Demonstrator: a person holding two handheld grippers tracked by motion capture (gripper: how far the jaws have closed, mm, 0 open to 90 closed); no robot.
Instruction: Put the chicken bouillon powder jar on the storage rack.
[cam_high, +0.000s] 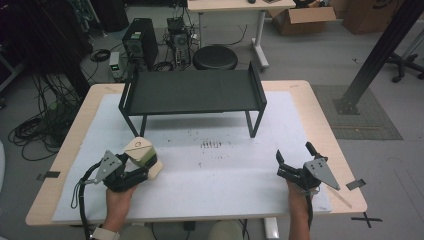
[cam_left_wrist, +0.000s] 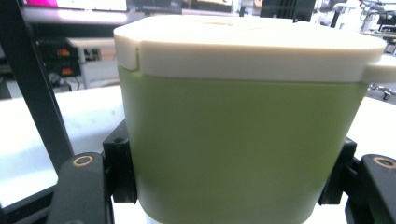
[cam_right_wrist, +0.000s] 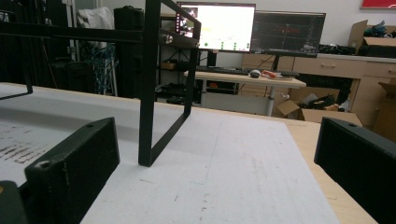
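Observation:
A pale green container with a cream lid sits at the front left of the white mat, and my left gripper is shut on it. In the left gripper view the green container stands between the two black jaws, its cream lid on top. My right gripper rests at the front right of the mat, open, with nothing between its jaws. The right gripper view looks past the wide-apart jaws to a leg of the black rack.
A black metal rack on thin legs stands at the back middle of the white mat. Small dark marks dot the mat in front of it. Beyond the table lie computers, cables and a round stool.

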